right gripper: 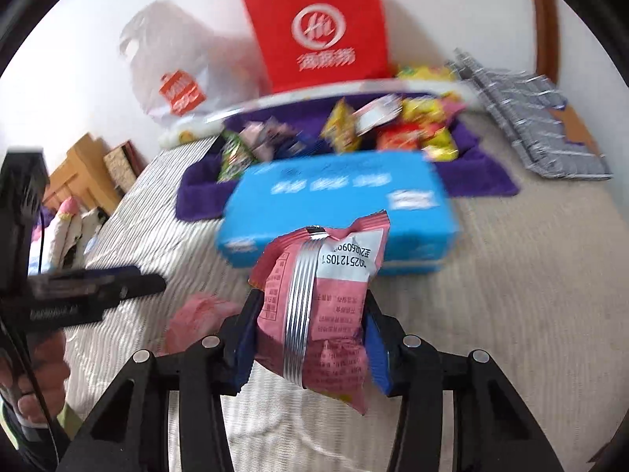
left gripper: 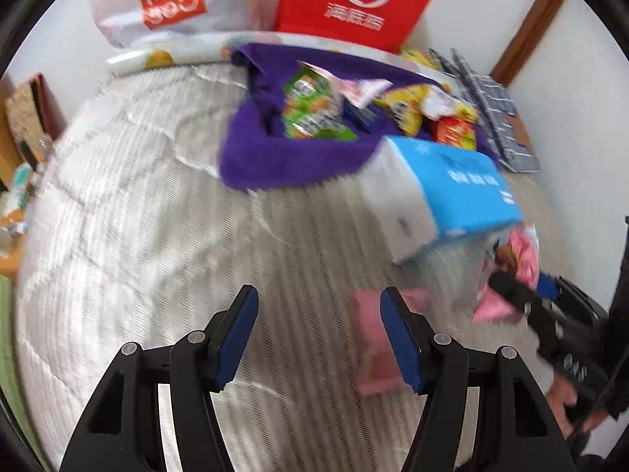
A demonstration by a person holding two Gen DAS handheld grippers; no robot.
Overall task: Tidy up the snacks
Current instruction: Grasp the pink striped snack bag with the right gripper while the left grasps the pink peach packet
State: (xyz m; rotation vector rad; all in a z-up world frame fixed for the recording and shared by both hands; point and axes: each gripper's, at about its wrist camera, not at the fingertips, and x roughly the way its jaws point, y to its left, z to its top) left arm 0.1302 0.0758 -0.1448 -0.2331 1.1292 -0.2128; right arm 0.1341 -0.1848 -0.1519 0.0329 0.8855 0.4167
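The right gripper (right gripper: 310,338) has its jaws clamped on a pink, sealed foil snack packet (right gripper: 316,306), one blue pad on each flank of the packet. The packet stands up between the jaws with its crimped back seam facing the camera and its printed date label near the top. It looks light and puffy, likely air-filled. The film is thin, glossy and probably slippery, so it should dent under the pads rather than resist. The contents may crush if squeezed hard. A hold across the middle of the body, as here, seems sound; the flat crimped end would be a firmer place but lets the packet swing.

Beyond the right jaws, just past the packet, lies a blue and white cardboard box (right gripper: 338,212) on the white ribbed quilt of a bed (right gripper: 530,314). Farther ahead sits a purple plush tray (right gripper: 483,181) filled with mixed snack packets. A red paper bag (right gripper: 318,27) and a white plastic shopping bag (right gripper: 173,63) stand behind it against the wall.

The left gripper (left gripper: 318,338) has its jaws apart with nothing between them, hanging over the quilt. A second pink snack packet (left gripper: 375,350) lies flat on the quilt just behind its right-hand pad, partly hidden. It is probably as light and soft as the first. Lying flat, it offers only thin edges, so the jaws would need to come down astride its short width.
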